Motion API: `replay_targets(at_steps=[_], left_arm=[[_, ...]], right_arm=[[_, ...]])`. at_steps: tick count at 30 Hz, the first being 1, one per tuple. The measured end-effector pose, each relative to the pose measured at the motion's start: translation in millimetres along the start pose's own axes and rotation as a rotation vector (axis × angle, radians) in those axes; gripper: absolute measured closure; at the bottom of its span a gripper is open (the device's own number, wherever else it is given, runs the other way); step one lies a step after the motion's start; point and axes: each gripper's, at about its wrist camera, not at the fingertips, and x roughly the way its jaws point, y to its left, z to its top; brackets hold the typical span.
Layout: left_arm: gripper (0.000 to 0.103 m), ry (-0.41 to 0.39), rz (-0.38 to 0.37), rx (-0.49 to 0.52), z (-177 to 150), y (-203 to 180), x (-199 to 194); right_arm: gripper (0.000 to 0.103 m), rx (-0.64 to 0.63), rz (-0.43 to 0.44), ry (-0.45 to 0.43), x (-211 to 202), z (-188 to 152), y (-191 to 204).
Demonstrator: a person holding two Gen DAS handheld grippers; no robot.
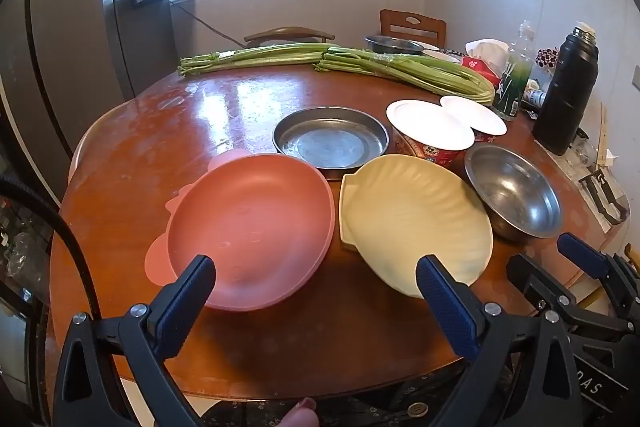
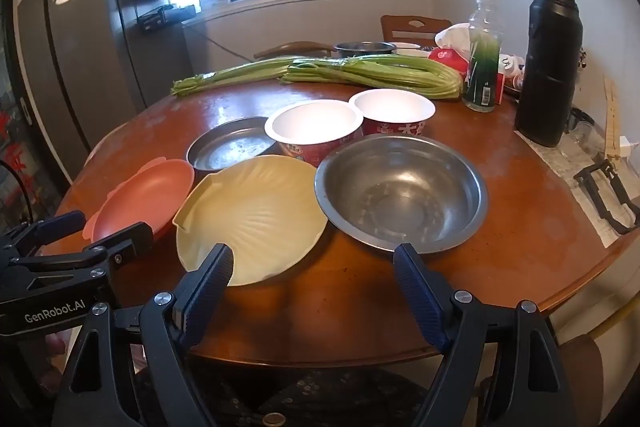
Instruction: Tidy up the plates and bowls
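On the round, glossy brown wooden table (image 2: 500, 227) lie six vessels, all empty; taking the pale yellow shell-shaped ribbed plate (image 2: 252, 219) as landmark: one matte salmon-pink oval plate with scalloped tabs (image 1: 252, 227) sits just left of it, rims near; one deep round stainless-steel bowl (image 2: 400, 191) sits just right of it; one shallow flat-bottomed metal pan, dull and scuffed (image 1: 332, 143), stands behind it to the left; two red printed paper bowls with smooth white insides (image 2: 316, 127) (image 2: 394, 111) stand behind it, side by side. Farther behind lie two bundles of long green celery stalks (image 2: 372, 71); to the far right stand one clear plastic bottle (image 2: 482, 55) and one tall black flask (image 2: 550, 67). The left gripper (image 1: 316, 287) hangs with jaws spread wide and empty, above the table's near edge in front of the pink and yellow plates; the right gripper (image 2: 314, 275) likewise stands wide open, holding nothing, just in front of the yellow plate and steel bowl.
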Motion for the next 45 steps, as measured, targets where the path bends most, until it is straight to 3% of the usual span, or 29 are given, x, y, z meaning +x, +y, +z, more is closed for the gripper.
replay_targets(at_steps=[23, 29, 37, 39, 45], left_arm=[[0.002, -0.025, 0.007, -0.014, 3, 7, -5], [0.002, -0.036, 0.037, -0.109, 3, 43, -13], [0.002, -0.009, 0.159, -0.168, -10, 107, -19], [0.002, 0.008, 0.151, -0.204, -16, 120, -17], [0.002, 0.128, 0.033, -0.311, -22, 132, 13]], right_arm=[[0.020, -0.018, 0.012, -0.009, -1, 5, 3], [0.020, -0.089, 0.060, -0.039, 1, 24, 22], [0.020, -0.210, 0.226, -0.004, 25, 61, 70], [0.020, -0.249, 0.254, 0.023, 37, 68, 85], [0.020, -0.338, 0.317, 0.147, 82, 75, 117]])
